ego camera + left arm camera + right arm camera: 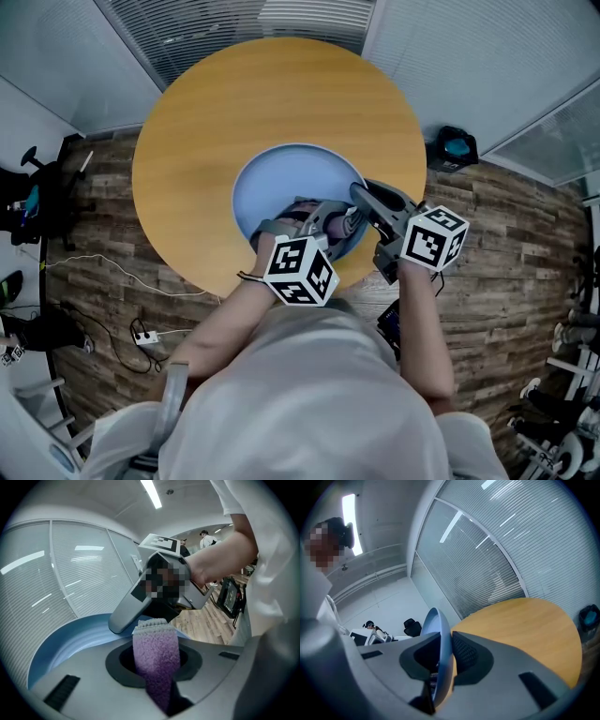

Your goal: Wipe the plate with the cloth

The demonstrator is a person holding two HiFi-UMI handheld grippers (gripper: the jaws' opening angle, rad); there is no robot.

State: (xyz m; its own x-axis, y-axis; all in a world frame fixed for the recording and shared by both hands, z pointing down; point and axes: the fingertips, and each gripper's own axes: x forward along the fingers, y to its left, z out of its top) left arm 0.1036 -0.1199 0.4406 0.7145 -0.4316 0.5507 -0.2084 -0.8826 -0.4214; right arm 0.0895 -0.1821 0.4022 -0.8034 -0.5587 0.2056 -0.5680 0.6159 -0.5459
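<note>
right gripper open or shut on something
Shut on the blue plate: the right gripper has its rim nipped edge-on between both jaws.

Table: a round table (187, 141) with a light wooden top is seen from above, in the middle of the room.
Floor: grey-brown wood-plank flooring (506, 225) is laid all around the table.
Walls: pale glazed partitions fitted with horizontal blinds (469, 56) are set behind the table.
Light: a long strip light (151, 493) is lit on the white ceiling.
Left side: a black office chair (37, 183) is placed near the wall; a white cable (94, 267) is trailed over the planks towards a power strip (145, 336).
Right side: a dark object with a teal centre (453, 148) is set on the floor just beside the table.
</note>
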